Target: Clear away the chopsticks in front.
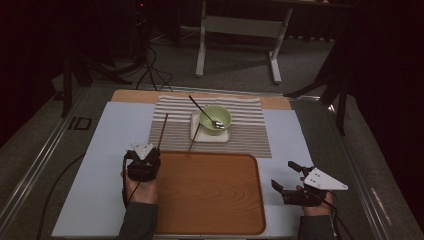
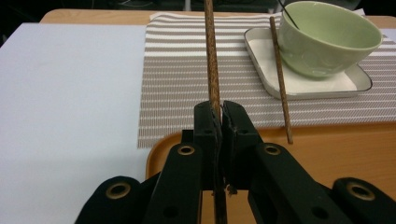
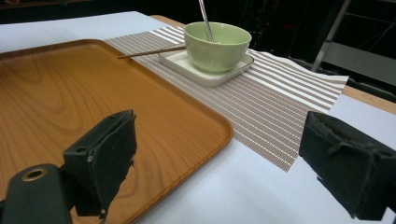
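Note:
My left gripper (image 1: 151,153) sits at the wooden tray's (image 1: 207,200) left far corner, shut on a dark wooden chopstick (image 1: 163,129) that points away over the striped placemat (image 1: 240,135). In the left gripper view the chopstick (image 2: 211,60) runs straight up from between the closed jaws of the left gripper (image 2: 219,114). A second chopstick (image 1: 194,140) leans on the white square plate (image 1: 196,134), its tip on the tray's far rim. A green bowl (image 1: 215,119) with a spoon (image 1: 202,111) stands on that plate. My right gripper (image 1: 283,174) is open beside the tray's right edge, holding nothing.
The right gripper view looks past the right gripper (image 3: 219,158) to the tray (image 3: 70,93), the bowl (image 3: 217,44) and the leaning chopstick (image 3: 152,52). A pale blue sheet (image 1: 110,140) covers the tabletop. A white table frame (image 1: 240,30) stands on the floor beyond.

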`<state>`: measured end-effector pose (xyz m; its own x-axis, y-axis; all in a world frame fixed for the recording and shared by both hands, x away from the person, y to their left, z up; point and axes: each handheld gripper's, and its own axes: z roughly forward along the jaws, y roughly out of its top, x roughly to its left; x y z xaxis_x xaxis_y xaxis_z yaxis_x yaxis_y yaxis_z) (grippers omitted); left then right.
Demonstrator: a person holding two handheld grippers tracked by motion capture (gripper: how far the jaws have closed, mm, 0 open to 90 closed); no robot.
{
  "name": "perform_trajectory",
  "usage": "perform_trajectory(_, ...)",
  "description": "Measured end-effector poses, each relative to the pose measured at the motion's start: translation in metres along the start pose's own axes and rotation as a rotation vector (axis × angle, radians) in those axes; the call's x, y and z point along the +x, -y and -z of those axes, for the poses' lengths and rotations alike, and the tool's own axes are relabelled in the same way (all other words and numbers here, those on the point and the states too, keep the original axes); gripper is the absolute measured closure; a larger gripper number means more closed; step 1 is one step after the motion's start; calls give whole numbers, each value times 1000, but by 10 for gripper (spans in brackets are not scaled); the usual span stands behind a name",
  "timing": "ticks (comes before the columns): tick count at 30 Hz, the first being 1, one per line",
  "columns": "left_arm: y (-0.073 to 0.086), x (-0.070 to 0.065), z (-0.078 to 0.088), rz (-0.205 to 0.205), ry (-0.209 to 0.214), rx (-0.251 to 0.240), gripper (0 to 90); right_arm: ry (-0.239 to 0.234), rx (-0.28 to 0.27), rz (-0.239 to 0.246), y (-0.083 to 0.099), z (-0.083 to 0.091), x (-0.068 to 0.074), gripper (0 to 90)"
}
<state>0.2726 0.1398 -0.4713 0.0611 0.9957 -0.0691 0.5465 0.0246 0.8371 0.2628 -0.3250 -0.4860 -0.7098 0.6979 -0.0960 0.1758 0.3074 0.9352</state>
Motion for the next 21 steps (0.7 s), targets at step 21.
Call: perform_trajectory(21, 35, 6, 19, 27, -38, 17, 861, -1, -6, 0, 0, 0, 0, 107)
